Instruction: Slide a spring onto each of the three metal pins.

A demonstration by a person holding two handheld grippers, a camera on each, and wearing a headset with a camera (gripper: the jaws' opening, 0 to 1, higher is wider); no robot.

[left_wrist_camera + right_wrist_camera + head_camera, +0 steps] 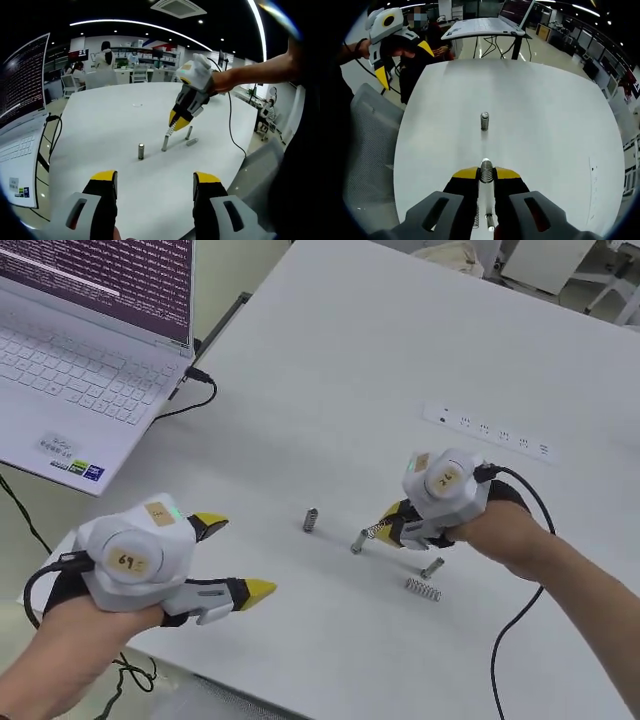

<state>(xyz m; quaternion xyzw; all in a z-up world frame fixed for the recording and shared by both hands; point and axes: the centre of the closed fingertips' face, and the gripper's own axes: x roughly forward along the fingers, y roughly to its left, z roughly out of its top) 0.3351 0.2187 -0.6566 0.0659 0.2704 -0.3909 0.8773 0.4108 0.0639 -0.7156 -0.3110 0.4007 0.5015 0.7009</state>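
3 metal pins on the white counter (330, 390), 3 springs, 2 hand-held grippers. Left pin (311, 520) stands upright and looks ribbed, as if a coil sits around it. Middle pin (358, 542) is just beside the right hand-held gripper (393, 520), which is clenched on a spring (377, 530). The spring is a thin silvery coil, slanting down from the yellow jaw tips to the top of the middle pin. Third pin (432, 567) is bare, short and grey, near the right hand. Loose spring (422, 588) lies flat just beside the third pin. Left hand-held gripper (233, 555) is released, jaws wide apart, holding nothing, well apart from the pins. 1 laptop (80, 350) at the counter's far left, 1 power strip (485, 429) behind.
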